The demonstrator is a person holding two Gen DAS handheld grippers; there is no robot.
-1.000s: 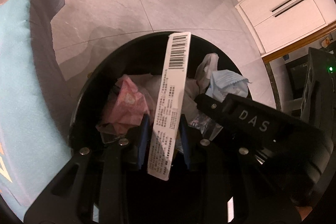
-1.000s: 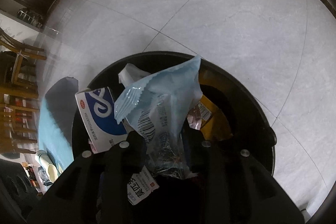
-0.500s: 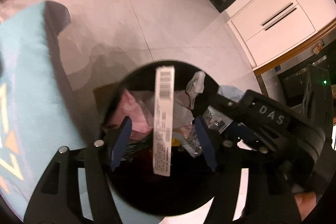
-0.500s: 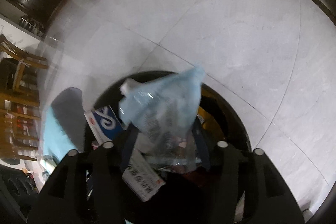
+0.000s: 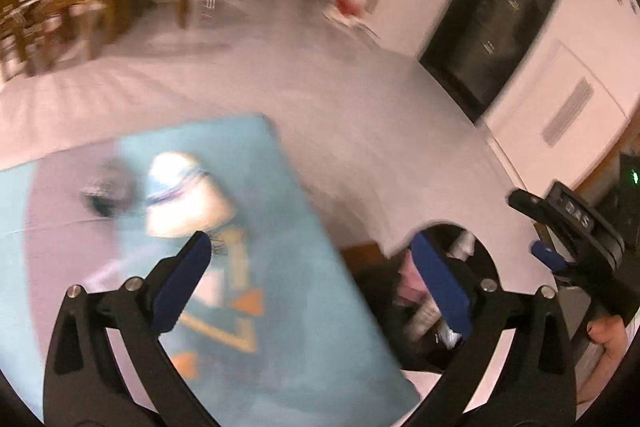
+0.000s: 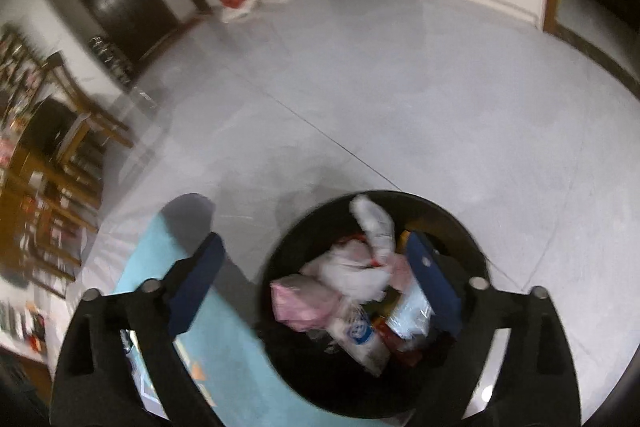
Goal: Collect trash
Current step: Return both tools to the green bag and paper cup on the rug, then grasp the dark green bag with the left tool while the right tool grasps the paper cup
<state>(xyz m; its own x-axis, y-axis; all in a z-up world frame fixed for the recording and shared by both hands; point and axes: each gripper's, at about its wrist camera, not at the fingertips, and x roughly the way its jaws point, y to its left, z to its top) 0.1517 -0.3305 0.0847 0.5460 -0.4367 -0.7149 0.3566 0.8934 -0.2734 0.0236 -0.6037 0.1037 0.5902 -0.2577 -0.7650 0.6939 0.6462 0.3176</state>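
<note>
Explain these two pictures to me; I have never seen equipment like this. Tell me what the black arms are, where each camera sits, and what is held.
A person holds a two-fingered grabbing tool in each hand; a camera on each looks along its fingers. The left tool is over a blue mat with blurred white litter on it. The right tool is over a black bin full of wrappers. Both have just been opening and now hold nothing.
</note>
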